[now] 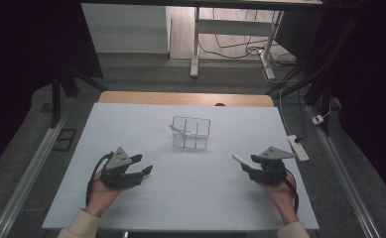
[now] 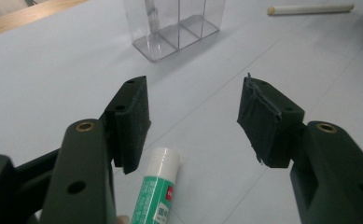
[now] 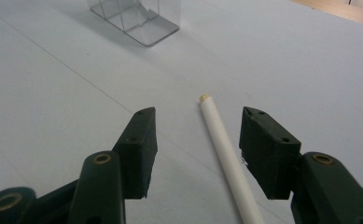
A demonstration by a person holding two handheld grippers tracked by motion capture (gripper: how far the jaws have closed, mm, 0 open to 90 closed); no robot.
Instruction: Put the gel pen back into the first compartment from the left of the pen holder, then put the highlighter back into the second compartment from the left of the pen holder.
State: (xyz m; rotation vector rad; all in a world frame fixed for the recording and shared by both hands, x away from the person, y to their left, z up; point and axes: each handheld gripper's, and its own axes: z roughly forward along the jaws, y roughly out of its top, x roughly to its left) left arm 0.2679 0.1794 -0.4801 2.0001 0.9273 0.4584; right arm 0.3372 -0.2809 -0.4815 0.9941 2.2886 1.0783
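Counter, high view: clear divided organiser at centre, handy to both tools; left gripper view: left tool agape, empty, glue stick at lower centre; right gripper view: right tool agape, straddling white stick, likely lined up for pickup.

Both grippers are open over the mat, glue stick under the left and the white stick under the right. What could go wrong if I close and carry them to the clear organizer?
1. The white stick is round and sits nearer one jaw of the right gripper; it may roll on closing.
2. The glue stick lies beneath one jaw of the left gripper, off-centre, so closing may nudge it.
3. The clear organizer looks light; bumping it could tip it.
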